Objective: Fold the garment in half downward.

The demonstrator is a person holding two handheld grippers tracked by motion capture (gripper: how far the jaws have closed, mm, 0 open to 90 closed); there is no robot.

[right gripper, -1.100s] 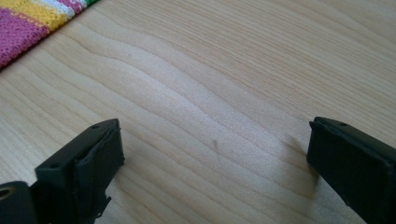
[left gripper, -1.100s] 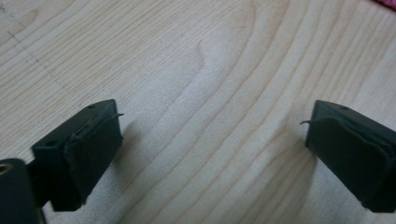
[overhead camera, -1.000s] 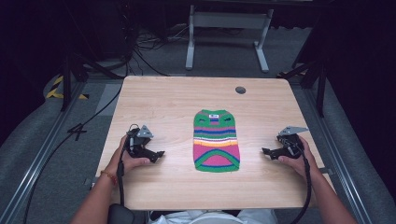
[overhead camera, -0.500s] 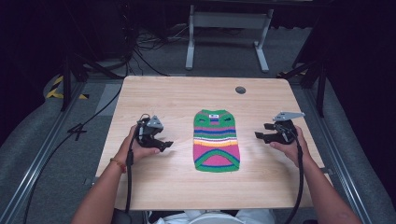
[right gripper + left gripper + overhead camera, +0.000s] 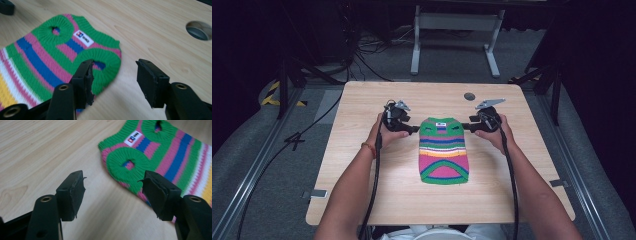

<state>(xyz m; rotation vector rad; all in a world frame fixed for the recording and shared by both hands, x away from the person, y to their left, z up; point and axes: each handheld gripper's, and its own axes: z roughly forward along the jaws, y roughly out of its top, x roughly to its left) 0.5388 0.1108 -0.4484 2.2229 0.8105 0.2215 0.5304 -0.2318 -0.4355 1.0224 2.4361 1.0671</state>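
Both grippers, left gripper [image 5: 414, 129] and right gripper [image 5: 466, 125], have just been closing but are spread, gripping nothing, flanking the striped sweater [image 5: 443, 150]; uneven pinches would probably bunch it crooked.

lab setup, dark curtains, floor cables [image 5: 362, 55], floor rails [image 5: 252, 175], wooden table [image 5: 362, 165]
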